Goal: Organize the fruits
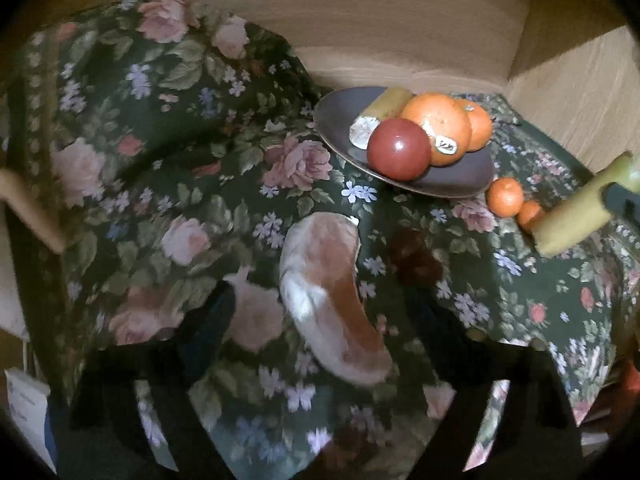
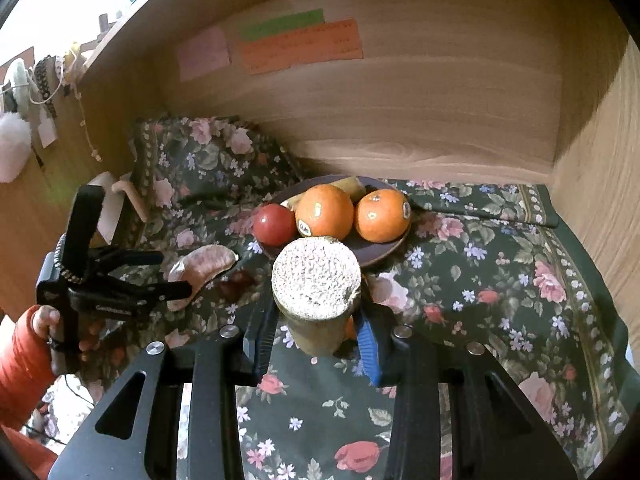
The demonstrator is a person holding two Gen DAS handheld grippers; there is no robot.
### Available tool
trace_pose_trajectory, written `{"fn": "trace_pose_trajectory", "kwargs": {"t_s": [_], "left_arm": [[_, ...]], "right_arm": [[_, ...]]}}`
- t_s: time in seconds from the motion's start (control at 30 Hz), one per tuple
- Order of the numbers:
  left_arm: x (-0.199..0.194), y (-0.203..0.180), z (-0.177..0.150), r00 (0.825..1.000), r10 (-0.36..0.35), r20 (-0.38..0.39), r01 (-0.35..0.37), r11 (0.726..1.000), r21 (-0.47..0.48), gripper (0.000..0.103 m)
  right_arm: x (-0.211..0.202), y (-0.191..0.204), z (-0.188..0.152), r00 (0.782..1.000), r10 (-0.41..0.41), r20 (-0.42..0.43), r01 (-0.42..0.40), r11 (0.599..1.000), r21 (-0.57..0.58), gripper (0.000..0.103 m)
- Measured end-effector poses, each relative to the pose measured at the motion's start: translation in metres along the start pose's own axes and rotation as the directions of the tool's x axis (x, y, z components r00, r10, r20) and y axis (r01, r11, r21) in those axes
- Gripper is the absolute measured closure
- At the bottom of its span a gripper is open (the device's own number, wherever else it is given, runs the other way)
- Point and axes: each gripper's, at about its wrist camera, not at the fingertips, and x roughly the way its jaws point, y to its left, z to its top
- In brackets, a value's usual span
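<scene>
Right claw (image 2: pixel 316 340) clamped on banana chunk (image 2: pixel 316 280), held above tabletop near plate (image 2: pixel 376 254). Left claw (image 2: pixel 176 276) wide around peeled citrus wedge (image 2: pixel 204 266) left of plate, not gripping. Risk: plate crowded with oranges (image 2: pixel 324 212), chunk could roll off.

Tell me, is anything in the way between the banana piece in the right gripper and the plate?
Nothing visible lies between them. The right gripper holds the banana piece just short of the plate. But the plate is crowded: a tomato, two oranges and another banana piece leave little bare room.
</scene>
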Motion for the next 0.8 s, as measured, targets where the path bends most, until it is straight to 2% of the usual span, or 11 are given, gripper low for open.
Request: {"fn": "trace_pose_trajectory", "kwargs": {"t_s": [0.1,0.17,0.33,0.37,0.43,0.57,0.8], "left_arm": [[0.022,-0.001,0.008,0.999,-0.006,-0.04,0.006,1.0,0.005,0.029],[0.025,-0.005,0.009,1.0,0.011,-0.028,-0.01,0.999,0.034,0.029],[0.032,-0.006,0.012,1.0,-0.002,-0.011,0.002,0.998,0.056,0.031],[0.032,-0.005,0.013,1.0,-0.001,-0.007,0.001,0.998,0.056,0.034],[0.029,-0.004,0.012,1.0,0.005,0.002,-0.005,0.998,0.061,0.046],[0.024,0.003,0.01,1.0,-0.018,0.007,0.017,0.998,0.058,0.06],[0.013,0.009,0.008,0.999,-0.031,0.02,0.03,0.998,0.053,0.061]], "right_arm": [[-0.002,0.0,0.003,1.0,-0.008,0.003,0.008,1.0,-0.007,0.07],[-0.004,0.001,0.004,1.0,-0.015,0.005,0.015,1.0,-0.014,0.07],[-0.007,0.0,0.011,0.999,-0.03,0.02,0.03,0.999,-0.02,0.07],[-0.007,-0.001,0.013,0.999,-0.032,0.023,0.032,0.999,-0.019,0.07],[-0.007,-0.003,0.018,0.999,-0.035,0.03,0.035,0.999,-0.019,0.07],[-0.006,-0.006,0.028,0.998,-0.044,0.041,0.045,0.999,-0.023,0.07],[0.0,-0.011,0.048,0.996,-0.068,0.06,0.07,0.997,-0.038,0.07]]}}
